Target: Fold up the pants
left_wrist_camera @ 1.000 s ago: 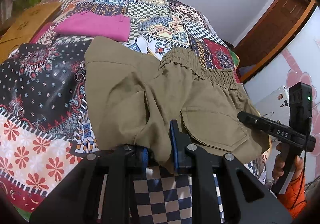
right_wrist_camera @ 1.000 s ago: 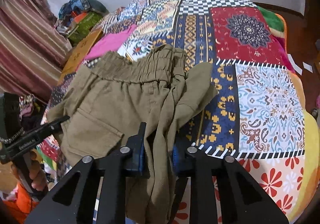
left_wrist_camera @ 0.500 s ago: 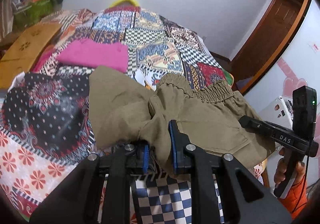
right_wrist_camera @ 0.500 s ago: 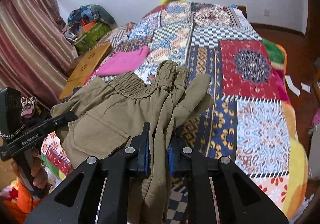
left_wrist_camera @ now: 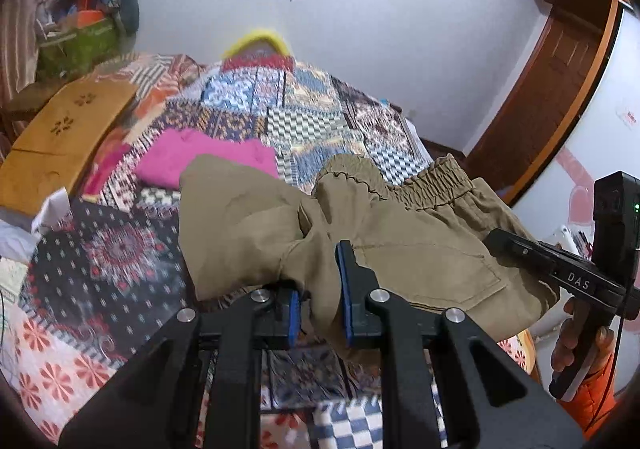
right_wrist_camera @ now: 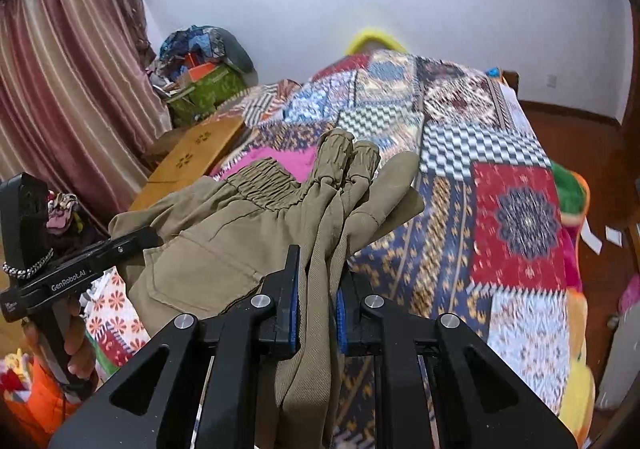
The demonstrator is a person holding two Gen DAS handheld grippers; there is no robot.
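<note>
Khaki pants (left_wrist_camera: 400, 249) with an elastic waistband and a patch pocket hang bunched between my two grippers, lifted off the patchwork bed cover (left_wrist_camera: 120, 261). My left gripper (left_wrist_camera: 320, 289) is shut on a fold of the pants at one side. My right gripper (right_wrist_camera: 316, 289) is shut on a gathered fold at the other side, with cloth hanging down between its blue pads. The pants also show in the right wrist view (right_wrist_camera: 224, 241), with the waistband pointing away. Each gripper shows in the other's view, the right one (left_wrist_camera: 560, 273) and the left one (right_wrist_camera: 72, 273).
A folded pink garment (left_wrist_camera: 208, 161) lies on the bed behind the pants. A wooden board (left_wrist_camera: 64, 137) stands at the bed's left side, with a pile of bags (right_wrist_camera: 200, 77) and a curtain (right_wrist_camera: 60, 109) beyond. A wooden door (left_wrist_camera: 560, 89) is at the right.
Both grippers have risen with the pants, lifting them off the bed; the views tilt up and show more of the wall. The grips have not changed.
</note>
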